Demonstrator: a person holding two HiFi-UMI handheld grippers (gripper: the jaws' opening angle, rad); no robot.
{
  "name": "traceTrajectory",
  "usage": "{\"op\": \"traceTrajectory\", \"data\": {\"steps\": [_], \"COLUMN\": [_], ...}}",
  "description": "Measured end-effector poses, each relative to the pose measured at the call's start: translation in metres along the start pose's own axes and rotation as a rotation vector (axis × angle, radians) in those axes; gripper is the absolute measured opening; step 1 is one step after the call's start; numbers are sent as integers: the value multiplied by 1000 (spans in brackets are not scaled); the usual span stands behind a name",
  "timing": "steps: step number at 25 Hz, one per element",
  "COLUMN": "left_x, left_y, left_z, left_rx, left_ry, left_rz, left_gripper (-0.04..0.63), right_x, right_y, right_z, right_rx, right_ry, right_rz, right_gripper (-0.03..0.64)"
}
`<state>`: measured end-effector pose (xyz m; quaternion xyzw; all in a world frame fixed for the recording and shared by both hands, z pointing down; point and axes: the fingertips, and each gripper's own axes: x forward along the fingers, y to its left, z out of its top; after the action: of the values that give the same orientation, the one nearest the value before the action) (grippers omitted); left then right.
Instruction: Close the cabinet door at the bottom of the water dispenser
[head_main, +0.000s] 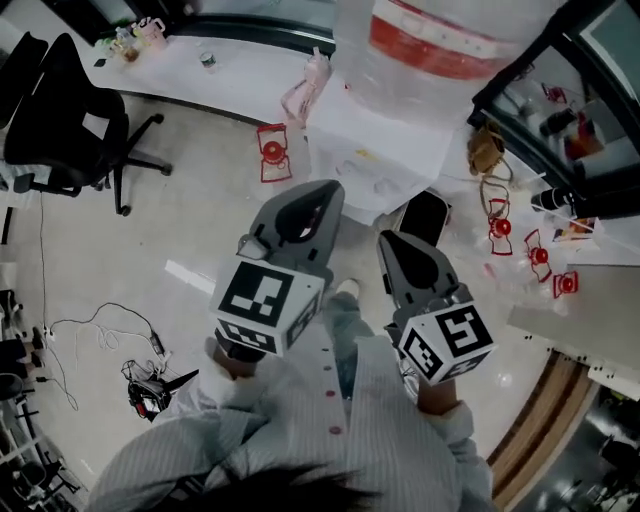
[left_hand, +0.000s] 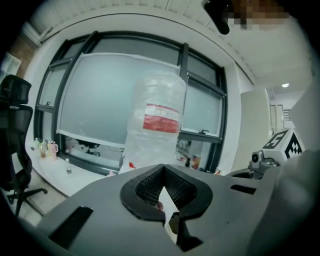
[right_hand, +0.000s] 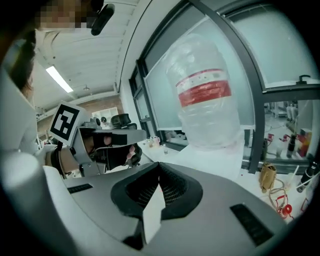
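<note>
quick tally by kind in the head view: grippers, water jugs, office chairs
grippers: 2, the left gripper and the right gripper
water jug: 1
office chair: 1
total: 4

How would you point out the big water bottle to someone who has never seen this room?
Find the dark-framed windows; the white water dispenser stands before them. On its top sits the large clear plastic bottle. It alone is big and see-through, with a red label band around it.
</note>
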<state>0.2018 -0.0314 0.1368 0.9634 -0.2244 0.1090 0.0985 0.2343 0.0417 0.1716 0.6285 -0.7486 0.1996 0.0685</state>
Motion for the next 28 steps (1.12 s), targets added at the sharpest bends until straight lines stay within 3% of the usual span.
{"op": "traceTrajectory", "data": {"steps": [4, 10, 20, 28], "left_x": [3, -12, -38, -50], "left_y": [24, 56, 113, 147], "left_z": [-13, -32, -72, -110], "left_rx": [-50, -83, -130, -184], "left_ry": [17, 47, 105, 141], "left_rz": [120, 242, 337, 364], "left_gripper": [11, 11, 11, 11], "right_x": [18, 47, 106, 154], "right_y": [-6, 4, 26, 41], "right_z": [-13, -25, -45, -79], "right_rx": [-8, -11, -5, -30], "right_ry": [71, 126, 207, 284], "right_rz": [100, 198, 257, 268], "right_gripper": [14, 14, 14, 14]}}
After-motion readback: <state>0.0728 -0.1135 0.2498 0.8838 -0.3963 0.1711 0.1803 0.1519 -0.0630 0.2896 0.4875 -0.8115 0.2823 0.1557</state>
